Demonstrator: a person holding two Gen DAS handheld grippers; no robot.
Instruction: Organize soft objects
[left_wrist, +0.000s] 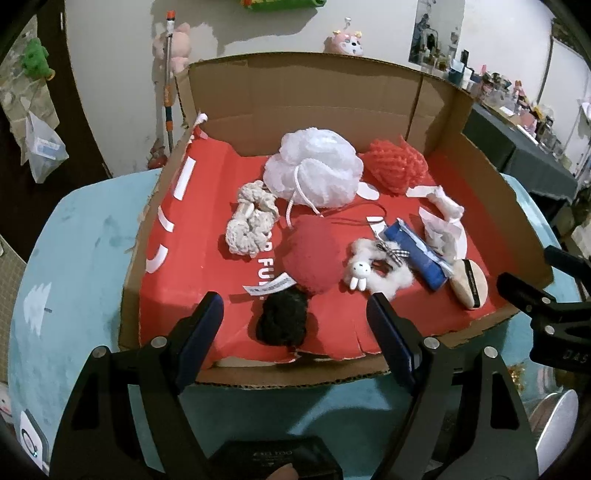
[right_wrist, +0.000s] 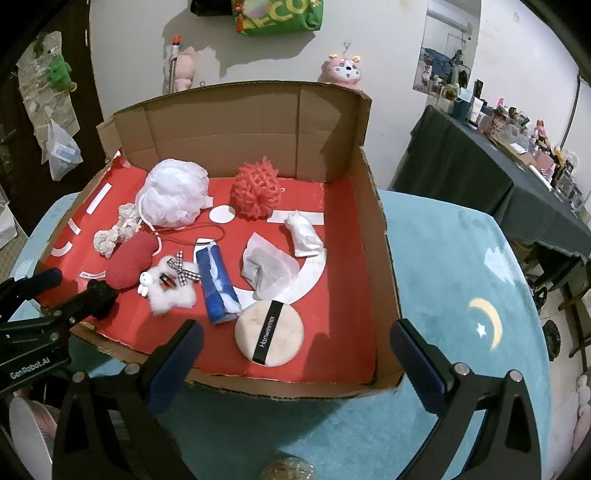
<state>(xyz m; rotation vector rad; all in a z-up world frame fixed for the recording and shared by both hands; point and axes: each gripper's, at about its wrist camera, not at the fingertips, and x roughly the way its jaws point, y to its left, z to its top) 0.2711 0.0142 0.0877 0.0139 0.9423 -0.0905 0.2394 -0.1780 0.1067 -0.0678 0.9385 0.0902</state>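
Observation:
A cardboard box (left_wrist: 491, 192) (right_wrist: 376, 258) with a red floor holds the soft things: a white bath pouf (left_wrist: 314, 170) (right_wrist: 173, 197), a red mesh pouf (left_wrist: 395, 164) (right_wrist: 256, 192), a cream knit scrunchie (left_wrist: 251, 221) (right_wrist: 118, 229), a red plush pad (left_wrist: 314, 254) (right_wrist: 133, 264), a black fuzzy ball (left_wrist: 282, 321) (right_wrist: 101, 297), a white fluffy bunny clip (left_wrist: 373, 271) (right_wrist: 170, 290), a blue packet (left_wrist: 417, 254) (right_wrist: 218, 288), crumpled white tissue (left_wrist: 443, 218) (right_wrist: 267, 271) and a round powder puff (left_wrist: 469, 282) (right_wrist: 269, 334). My left gripper (left_wrist: 295, 339) is open just before the black ball. My right gripper (right_wrist: 295, 354) is open at the box's near edge, by the puff.
The box sits on a teal rug-covered table (right_wrist: 461, 295) (left_wrist: 74, 240). A dark-clothed table with clutter (right_wrist: 498, 155) stands at the right. Plush toys (right_wrist: 343, 72) and a broom handle (left_wrist: 169, 74) are against the back wall.

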